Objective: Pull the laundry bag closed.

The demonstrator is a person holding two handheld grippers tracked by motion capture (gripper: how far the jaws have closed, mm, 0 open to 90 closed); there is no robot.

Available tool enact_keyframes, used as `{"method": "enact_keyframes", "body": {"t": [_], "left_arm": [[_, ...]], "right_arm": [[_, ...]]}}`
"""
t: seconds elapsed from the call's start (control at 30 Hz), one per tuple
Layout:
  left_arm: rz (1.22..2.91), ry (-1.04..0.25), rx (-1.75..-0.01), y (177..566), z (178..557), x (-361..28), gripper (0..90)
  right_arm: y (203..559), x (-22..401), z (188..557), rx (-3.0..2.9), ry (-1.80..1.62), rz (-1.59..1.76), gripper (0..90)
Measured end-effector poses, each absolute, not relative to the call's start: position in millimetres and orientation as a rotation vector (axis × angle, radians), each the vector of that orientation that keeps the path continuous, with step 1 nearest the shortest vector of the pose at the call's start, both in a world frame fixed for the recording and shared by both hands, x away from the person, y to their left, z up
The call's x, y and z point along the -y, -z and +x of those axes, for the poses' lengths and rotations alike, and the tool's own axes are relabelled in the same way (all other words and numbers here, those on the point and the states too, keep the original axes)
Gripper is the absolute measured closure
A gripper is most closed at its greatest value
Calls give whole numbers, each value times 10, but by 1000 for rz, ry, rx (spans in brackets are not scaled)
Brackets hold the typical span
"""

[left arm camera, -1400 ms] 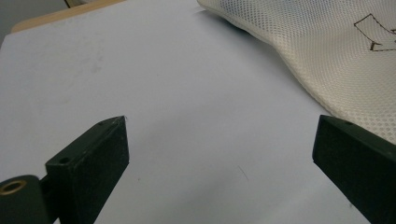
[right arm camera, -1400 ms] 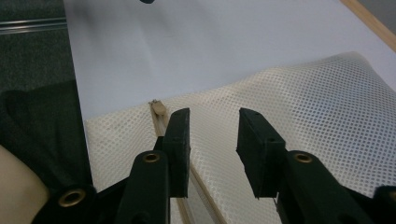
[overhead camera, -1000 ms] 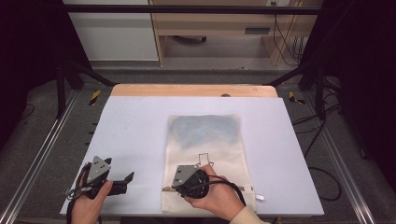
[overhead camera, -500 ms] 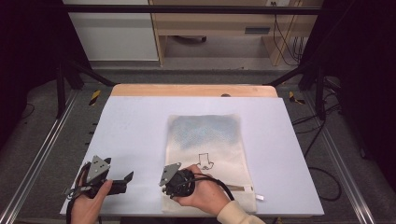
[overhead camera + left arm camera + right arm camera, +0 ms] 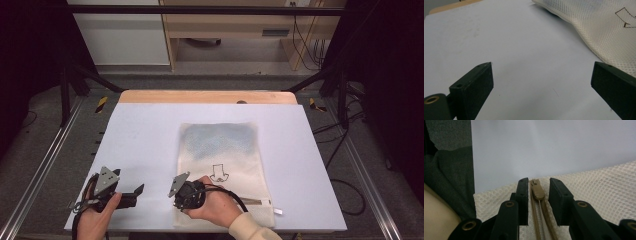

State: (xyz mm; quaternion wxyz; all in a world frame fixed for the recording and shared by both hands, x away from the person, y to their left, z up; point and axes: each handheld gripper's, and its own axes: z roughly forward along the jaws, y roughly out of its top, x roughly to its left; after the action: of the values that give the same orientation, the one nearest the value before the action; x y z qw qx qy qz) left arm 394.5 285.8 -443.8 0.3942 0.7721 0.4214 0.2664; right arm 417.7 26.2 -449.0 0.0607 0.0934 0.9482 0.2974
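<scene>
Right tongs (image 5: pixel 537 195) straddle the tan zipper slider (image 5: pixel 537 191) of the mesh bag (image 5: pixel 220 150), one jaw on each side of it with a narrow gap showing between pad and slider, so they are nearly closed but not pressing on it. Their jaws have just been closing a little, with the slider between them. In the right gripper view the zipper track (image 5: pixel 541 220) runs back from the slider toward the camera, between the two black jaws. From the high view, the right tongs (image 5: pixel 186 192) sit at the near left corner of the bag, where the zipper edge lies along the side nearest the person, and the right hand (image 5: pixel 215 202) rests on the bag's near edge. The bag is cream mesh with a small dark outline drawing (image 5: pixel 218 172) on it, and it lies flat on the white table (image 5: pixel 145 130), right of centre. Left tongs (image 5: pixel 541 85) stand wide apart over bare table, holding nothing, with the bag's edge just beyond one jaw. In the high view they (image 5: pixel 132 195) rest near the table's near left corner, in the left hand (image 5: pixel 95 220).
</scene>
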Motion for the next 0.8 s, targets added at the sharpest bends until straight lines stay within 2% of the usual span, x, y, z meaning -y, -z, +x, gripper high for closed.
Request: {"method": "enact_keyframes", "body": {"t": [0.27, 0.4, 0.57, 0.8], "left_arm": [[1959, -675, -1069, 4438, 3946, -2852, 41], [1959, -673, -1066, 4435, 3943, -2849, 41], [1957, -656, -1072, 4428, 3926, -2851, 41], [1978, -545, -1057, 4425, 3809, -2816, 41]], "right_arm": [[4524, -281, 4201, -2890, -887, 280, 722], [4537, -281, 4212, -2900, -895, 294, 811], [4525, -268, 4229, -2915, -923, 305, 815], [4414, -225, 4244, -2919, -963, 319, 815]]}}
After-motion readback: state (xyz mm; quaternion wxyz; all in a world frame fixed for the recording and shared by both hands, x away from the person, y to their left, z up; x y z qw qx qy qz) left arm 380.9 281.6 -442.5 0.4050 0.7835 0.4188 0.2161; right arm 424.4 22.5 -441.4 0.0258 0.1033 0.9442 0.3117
